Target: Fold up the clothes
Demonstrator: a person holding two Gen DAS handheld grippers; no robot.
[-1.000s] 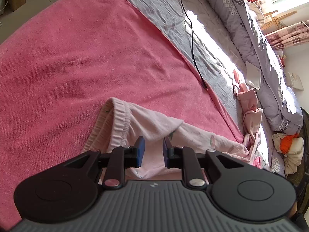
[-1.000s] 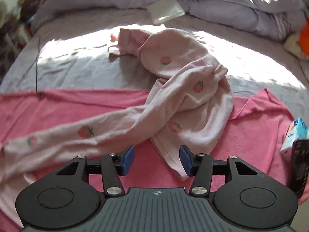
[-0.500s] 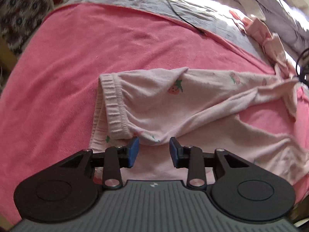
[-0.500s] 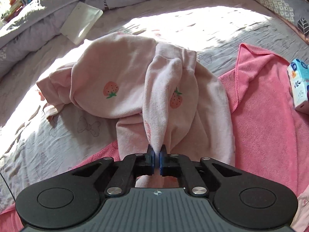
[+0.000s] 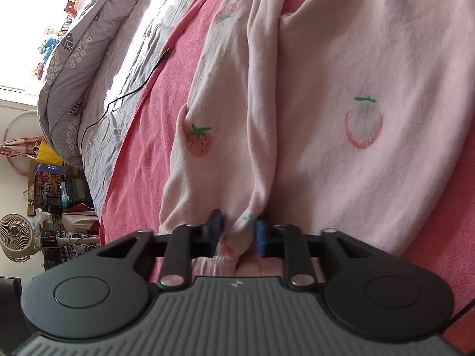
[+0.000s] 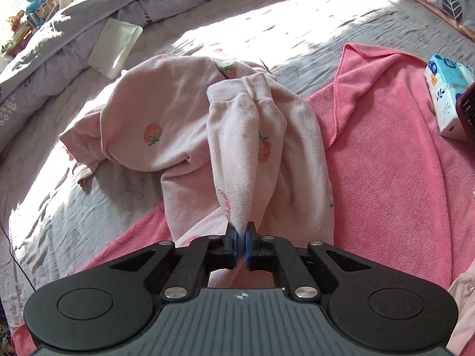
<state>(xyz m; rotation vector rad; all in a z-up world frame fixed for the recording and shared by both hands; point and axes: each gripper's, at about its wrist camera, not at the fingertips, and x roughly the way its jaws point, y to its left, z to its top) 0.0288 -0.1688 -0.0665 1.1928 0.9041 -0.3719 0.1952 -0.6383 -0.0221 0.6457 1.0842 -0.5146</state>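
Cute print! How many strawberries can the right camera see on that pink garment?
4. Left strawberry on the bulge; right strawberry beside the pinched fold; top strawberry near the cuff; faint strawberry just above the right gripper. Folds may hide more.

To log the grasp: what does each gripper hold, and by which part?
Right gripper: shut on a fold of the pink strawberry pants. Left gripper: fabric bunched between its fingers; whether it is clamped cannot be told.

Bed covered by a grey sheet [image 6: 74,222] with a pink towel [image 6: 386,163] on top. Grey quilt [image 5: 68,68] bunched along the far edge. Sunlight falls across the sheet. Fan [image 5: 14,233] stands beside cluttered shelves.
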